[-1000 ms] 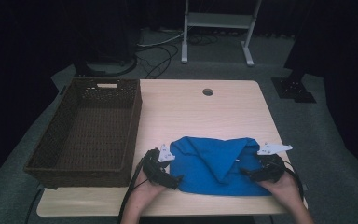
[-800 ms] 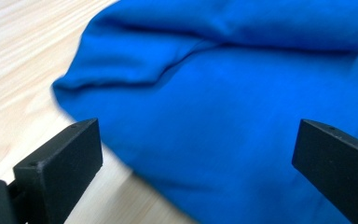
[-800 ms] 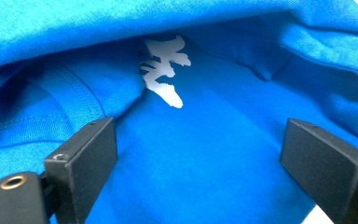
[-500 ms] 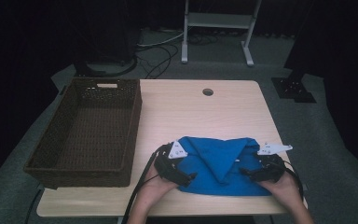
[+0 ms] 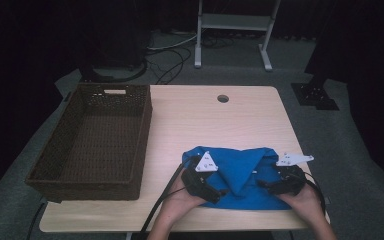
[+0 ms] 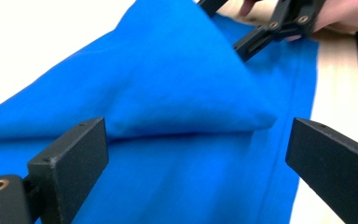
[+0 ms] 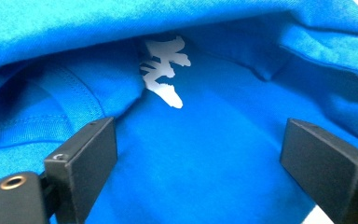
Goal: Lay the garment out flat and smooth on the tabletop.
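A blue T-shirt [image 5: 245, 172] lies folded near the table's front edge, with one flap [image 6: 182, 84] doubled over its middle. My left gripper [image 5: 221, 194] is over the shirt's left part and points right. Its jaws have just been closing a little but still stand wide apart above the cloth [image 6: 186, 182], pressing nothing. My right gripper [image 5: 260, 184] rests at the shirt's right side, pointing left. It is open, facing under a raised fold where a white print [image 7: 165, 70] shows. Its fingers [image 6: 261, 35] appear at the top of the left gripper view.
A dark wicker basket [image 5: 97, 175] stands on the left half of the wooden table [image 5: 220, 120]. A round cable hole [image 5: 223, 98] is near the far edge. A white stand [image 5: 232, 30] and cables sit on the floor behind.
My left gripper has moved right, from the shirt's left edge to over the cloth. The right gripper has stayed in place.
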The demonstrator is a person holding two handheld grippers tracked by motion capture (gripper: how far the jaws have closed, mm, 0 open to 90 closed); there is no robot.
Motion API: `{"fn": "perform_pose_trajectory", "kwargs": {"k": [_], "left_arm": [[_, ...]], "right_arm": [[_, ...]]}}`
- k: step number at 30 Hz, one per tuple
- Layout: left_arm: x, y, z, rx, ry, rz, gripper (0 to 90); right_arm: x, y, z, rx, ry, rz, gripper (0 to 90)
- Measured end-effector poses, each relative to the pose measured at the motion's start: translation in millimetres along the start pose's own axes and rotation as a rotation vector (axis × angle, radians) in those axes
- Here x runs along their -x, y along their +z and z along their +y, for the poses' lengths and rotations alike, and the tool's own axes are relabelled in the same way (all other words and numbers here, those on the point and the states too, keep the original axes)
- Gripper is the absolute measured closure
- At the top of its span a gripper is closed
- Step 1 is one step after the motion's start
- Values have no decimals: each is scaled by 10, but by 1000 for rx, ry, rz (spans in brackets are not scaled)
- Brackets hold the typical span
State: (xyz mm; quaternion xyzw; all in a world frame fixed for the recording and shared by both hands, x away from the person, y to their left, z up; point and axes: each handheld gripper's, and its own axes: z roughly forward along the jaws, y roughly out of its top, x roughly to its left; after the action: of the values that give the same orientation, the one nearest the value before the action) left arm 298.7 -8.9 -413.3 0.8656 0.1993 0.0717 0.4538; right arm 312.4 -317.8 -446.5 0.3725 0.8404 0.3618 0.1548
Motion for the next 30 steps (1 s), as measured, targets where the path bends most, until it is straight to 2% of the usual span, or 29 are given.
{"fn": "perform_pose_trajectory", "kwargs": {"k": [7,8,10,16,18,20,22,26,30], "left_arm": [[98,100,56,18,12,-45,80],[111,113,61,19,13,-57,114],[132,135,70,21,17,-74,123],[186,205,73,12,36,-106,257],[195,225,68,6,40,-123,335],[198,238,67,2,45,-126,359],[199,257,65,-4,50,-120,438],[189,285,67,-12,52,-114,482],[210,296,84,-11,62,-127,546]], "right_arm": [[-1,0,0,1,1,1,104],[0,0,0,1,1,1,104],[0,0,0,1,1,1,104],[0,0,-1,1,1,1,104],[0,0,-1,1,2,1,105],[-1,0,-1,1,2,1,105],[0,0,-1,1,1,0,105],[-1,0,-1,1,2,0,104],[0,0,-1,1,1,0,104]]}}
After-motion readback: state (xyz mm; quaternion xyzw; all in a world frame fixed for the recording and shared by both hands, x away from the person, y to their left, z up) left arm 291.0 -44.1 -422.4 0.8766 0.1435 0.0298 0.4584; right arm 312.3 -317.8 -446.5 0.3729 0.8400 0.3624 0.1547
